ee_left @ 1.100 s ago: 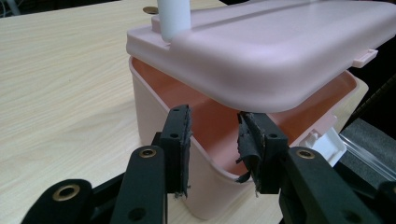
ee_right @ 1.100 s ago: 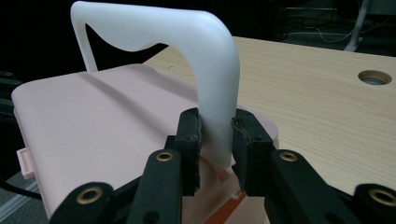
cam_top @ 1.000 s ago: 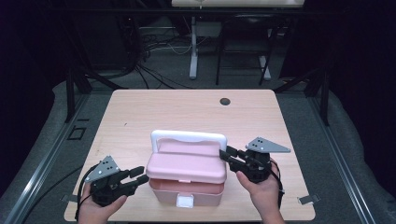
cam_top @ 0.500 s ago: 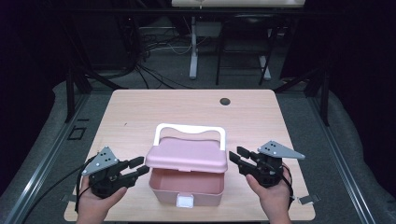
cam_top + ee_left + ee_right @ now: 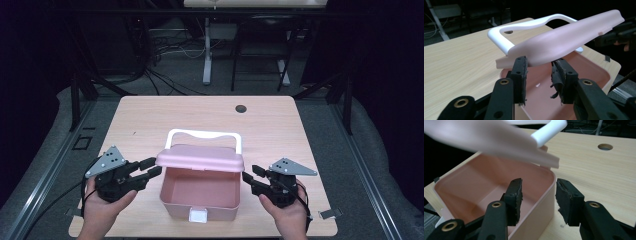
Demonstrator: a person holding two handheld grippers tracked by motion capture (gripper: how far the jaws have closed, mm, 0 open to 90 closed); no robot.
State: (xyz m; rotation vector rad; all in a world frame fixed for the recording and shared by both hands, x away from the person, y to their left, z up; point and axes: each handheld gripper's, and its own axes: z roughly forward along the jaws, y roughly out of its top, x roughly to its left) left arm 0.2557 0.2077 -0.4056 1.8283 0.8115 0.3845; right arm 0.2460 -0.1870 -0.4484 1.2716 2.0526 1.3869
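On the near half of the worktop [image 5: 150, 115], seen from above: pink box [image 5: 220, 210], its lid [image 5: 200, 159] tipped up and the white handle [image 5: 202, 134] lying back on the far side. The left tool [image 5: 155, 167] is at the lid's left edge. The right tool [image 5: 250, 174] is at the box's right side. A white latch [image 5: 199, 215] sits on the near wall. A dark hole [image 5: 241, 108] lies well apart on the far side. Cables and a stand leg [image 5: 206, 50] are on the floor beyond. Nothing stands in the way.

Left gripper view: the left tool [image 5: 540, 62] has its jaws apart with nothing pinched. The lid [image 5: 569, 37] looks propped on the two tips. The handle [image 5: 524, 26] is behind and the open box [image 5: 584, 67] is below. Risk: the lid is only resting there, so a tilt or a sideways slip of the hand would likely let it slide off and slam shut. The other tool [image 5: 614, 35] is close at the far end, so a dropped lid could catch it.

Right gripper view: the right tool [image 5: 537, 187] straddles the box's wall [image 5: 546, 197], one pad inside and one outside, neither pressing. Its jaws have just been opening, so the box is not held. Risk: with the box loose, pushing the lid [image 5: 486, 137] further could drag or tip the whole box. The handle [image 5: 549, 131] is overhead, and the hole [image 5: 605, 146] is beyond.
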